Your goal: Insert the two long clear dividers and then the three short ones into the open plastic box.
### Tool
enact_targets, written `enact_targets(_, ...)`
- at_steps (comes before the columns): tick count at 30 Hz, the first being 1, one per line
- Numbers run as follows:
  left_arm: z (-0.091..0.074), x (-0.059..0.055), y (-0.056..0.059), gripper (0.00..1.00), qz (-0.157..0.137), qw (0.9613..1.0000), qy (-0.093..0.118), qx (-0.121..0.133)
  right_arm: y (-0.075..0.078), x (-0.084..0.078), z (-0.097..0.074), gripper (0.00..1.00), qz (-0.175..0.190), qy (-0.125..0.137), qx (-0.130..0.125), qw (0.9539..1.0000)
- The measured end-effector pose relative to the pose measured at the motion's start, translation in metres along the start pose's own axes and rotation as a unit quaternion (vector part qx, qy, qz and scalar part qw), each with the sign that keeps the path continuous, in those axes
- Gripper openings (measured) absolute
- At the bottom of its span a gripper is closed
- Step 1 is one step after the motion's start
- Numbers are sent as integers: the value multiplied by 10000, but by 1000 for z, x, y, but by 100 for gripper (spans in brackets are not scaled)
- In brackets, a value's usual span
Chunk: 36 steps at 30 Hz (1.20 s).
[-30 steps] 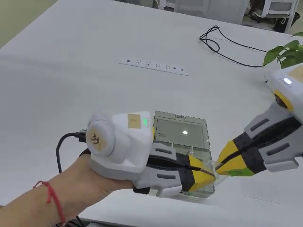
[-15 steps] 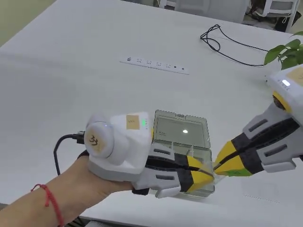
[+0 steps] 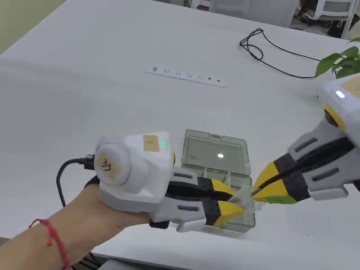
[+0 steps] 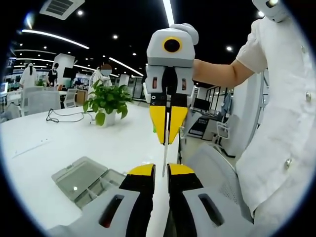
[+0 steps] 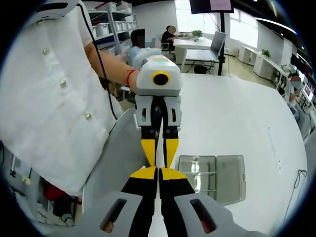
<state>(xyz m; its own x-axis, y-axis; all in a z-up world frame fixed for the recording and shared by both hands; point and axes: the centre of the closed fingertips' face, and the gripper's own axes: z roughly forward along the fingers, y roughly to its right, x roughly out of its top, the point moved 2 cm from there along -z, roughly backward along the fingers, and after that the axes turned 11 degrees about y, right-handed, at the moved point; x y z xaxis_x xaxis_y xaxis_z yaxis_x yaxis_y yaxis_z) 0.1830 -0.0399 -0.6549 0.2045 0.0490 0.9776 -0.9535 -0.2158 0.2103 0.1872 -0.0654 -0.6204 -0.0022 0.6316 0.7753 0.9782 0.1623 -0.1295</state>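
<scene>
Where the two tips meet, a clear divider (image 3: 243, 198) hangs over the near right corner of the open box (image 3: 202, 163), long axis tip to tip. Right gripper (image 3: 257, 194) clamps it. Left gripper (image 3: 232, 207) jaws sit slightly apart round its end; grip unclear. Left gripper view gives it edge-on, a thin line; head view shows its face.

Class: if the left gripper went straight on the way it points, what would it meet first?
The clear divider, edge-on, with its end between the fingers of the left gripper; right behind it, the right gripper, which holds it and faces tip to tip. Depth is unclear.
</scene>
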Motion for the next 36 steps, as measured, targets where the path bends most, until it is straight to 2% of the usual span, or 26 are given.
enact_targets(10,-17,-10,-11,17,22,9993,-163,347,14,2,1,3,8,70,-257,9996)
enact_targets(19,-38,-22,-26,30,41,9967,-335,735,31,3,6,3,49,114,-513,9986)
enact_targets(22,-44,-26,-31,34,58,9952,-457,861,38,1,8,3,47,104,-572,9983)
enact_targets(36,-61,-33,-46,57,93,9918,-520,1165,69,-10,27,3,151,153,-836,9963)
